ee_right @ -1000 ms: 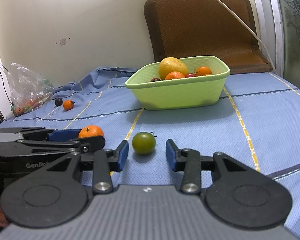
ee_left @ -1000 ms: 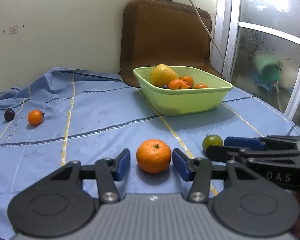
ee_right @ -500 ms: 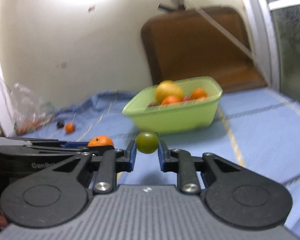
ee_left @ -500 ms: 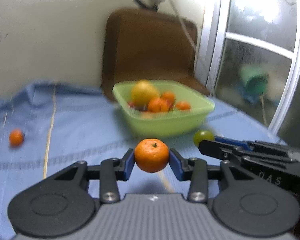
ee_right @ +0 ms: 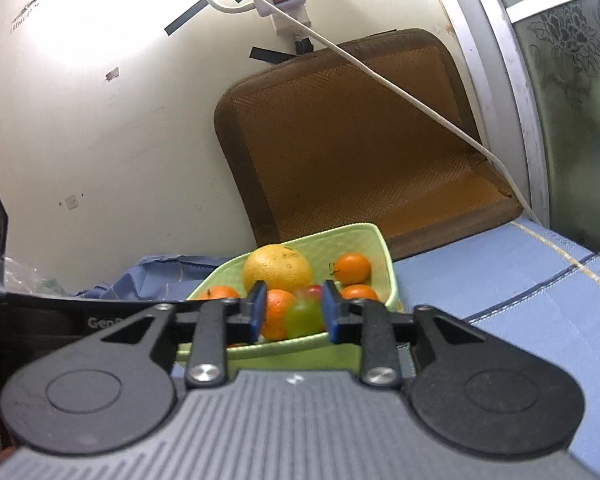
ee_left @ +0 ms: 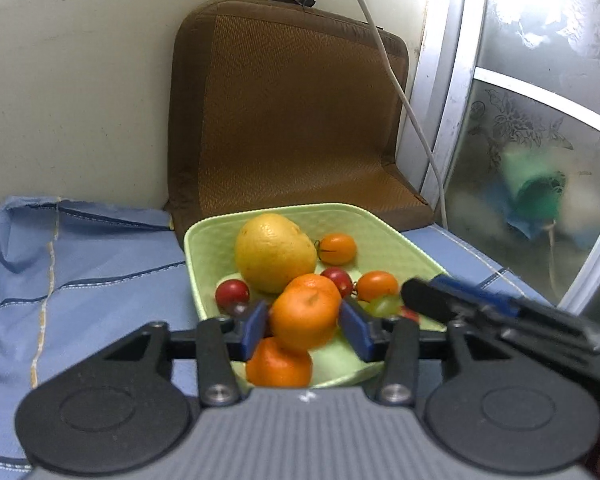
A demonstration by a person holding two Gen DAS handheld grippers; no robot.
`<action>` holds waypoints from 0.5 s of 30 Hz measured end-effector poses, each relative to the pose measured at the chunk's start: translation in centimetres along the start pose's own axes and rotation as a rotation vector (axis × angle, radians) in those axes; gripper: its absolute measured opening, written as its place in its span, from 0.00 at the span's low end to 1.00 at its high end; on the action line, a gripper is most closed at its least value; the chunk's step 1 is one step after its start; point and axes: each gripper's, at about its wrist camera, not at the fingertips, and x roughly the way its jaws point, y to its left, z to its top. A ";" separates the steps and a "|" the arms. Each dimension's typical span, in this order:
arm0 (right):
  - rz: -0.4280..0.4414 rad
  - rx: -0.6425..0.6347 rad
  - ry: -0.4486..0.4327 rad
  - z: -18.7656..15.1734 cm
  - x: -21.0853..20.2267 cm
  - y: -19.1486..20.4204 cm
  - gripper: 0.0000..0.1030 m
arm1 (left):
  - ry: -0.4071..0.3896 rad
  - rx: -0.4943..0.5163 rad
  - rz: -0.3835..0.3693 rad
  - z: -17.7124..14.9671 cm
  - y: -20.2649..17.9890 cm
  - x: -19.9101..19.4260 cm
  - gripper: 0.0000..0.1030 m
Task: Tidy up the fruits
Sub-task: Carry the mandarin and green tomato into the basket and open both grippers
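Release over the green basket [ee_left: 404,240] is in hand: the left gripper [ee_left: 305,326] fingers have just been opening around the mandarin [ee_left: 305,316], the right gripper [ee_right: 293,312] fingers around the green tomato [ee_right: 303,318]; withdrawal is called for next.

Blue striped cloth [ee_left: 100,264] covers the surface — on it: green basket [ee_left: 412,252] w/ fruit, brown woven mat [ee_left: 300,128] behind.

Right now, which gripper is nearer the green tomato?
Right. The green tomato sits loose between the right gripper's jaws, which have just been opening. The left gripper, also just opening, frames a tangerine beside it, over the green basin.
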 end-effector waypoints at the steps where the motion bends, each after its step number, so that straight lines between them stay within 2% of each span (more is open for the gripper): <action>1: -0.007 -0.013 -0.022 0.0 -0.3 0.0 0.42 | 0.000 -0.003 0.000 -0.1 0.0 0.0 0.47; 2: -0.013 -0.025 -0.040 0.0 -0.6 0.1 0.45 | 0.002 -0.009 -0.001 -0.2 0.1 -0.1 0.47; 9: -0.042 -0.037 -0.115 -0.2 -1.9 0.1 0.45 | -0.053 -0.094 0.018 -0.9 1.9 -4.1 0.46; 12: -0.072 0.023 -0.126 -0.3 -2.6 -0.4 0.45 | -0.070 -0.099 0.069 -2.0 2.7 -6.6 0.47; 15: -0.038 0.116 -0.093 -0.8 -3.3 -0.7 0.45 | -0.065 -0.081 0.126 -3.9 3.2 -8.4 0.47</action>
